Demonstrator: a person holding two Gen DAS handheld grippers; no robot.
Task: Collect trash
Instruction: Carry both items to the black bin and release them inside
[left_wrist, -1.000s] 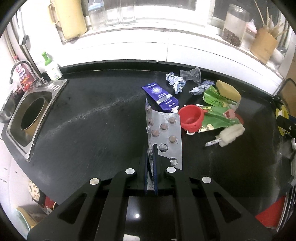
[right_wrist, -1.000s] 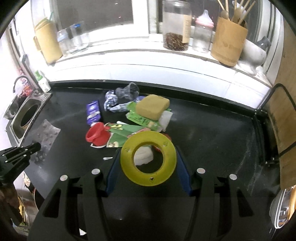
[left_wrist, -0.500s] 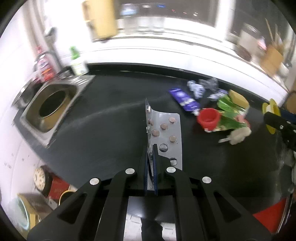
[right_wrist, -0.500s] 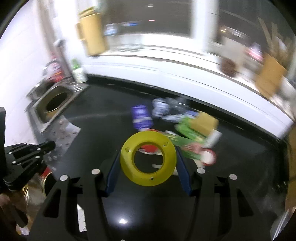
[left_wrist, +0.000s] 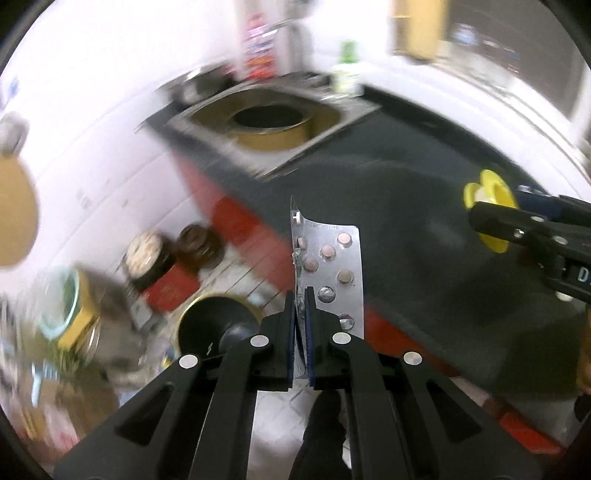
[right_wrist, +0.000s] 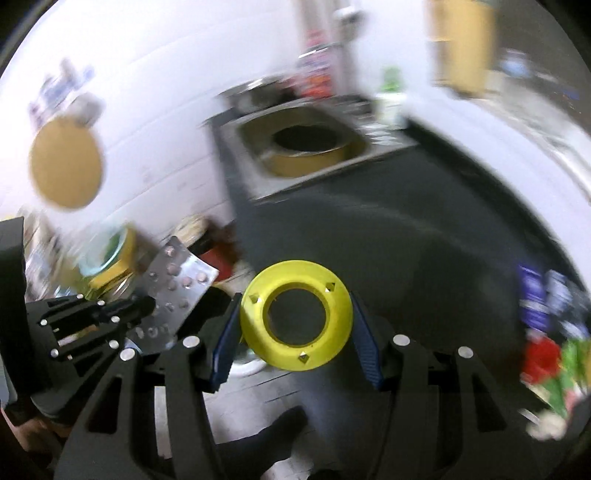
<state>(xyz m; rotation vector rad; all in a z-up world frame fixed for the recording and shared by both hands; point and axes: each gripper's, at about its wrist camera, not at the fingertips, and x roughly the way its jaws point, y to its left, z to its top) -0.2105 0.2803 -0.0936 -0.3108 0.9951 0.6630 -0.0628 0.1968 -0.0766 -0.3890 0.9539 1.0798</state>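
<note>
I've got the L claw (left_wrist: 300, 295) clamped on blister pack (left_wrist: 328, 266), R claw (right_wrist: 293, 325) gripping yellow ring (right_wrist: 295, 319) — neither binned; wrappers (right_wrist: 554, 332) left on surface (right_wrist: 424, 240).

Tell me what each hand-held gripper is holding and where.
Left hand-held gripper: silver blister pack, pinched at its bottom edge. Right hand-held gripper: yellow ring, clamped across its outer rim.

Perhaps "D" on right gripper (left_wrist: 487, 218)

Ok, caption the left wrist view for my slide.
Left gripper clamps a silver pill blister pack at the dark counter's edge, floor clutter below.
</note>
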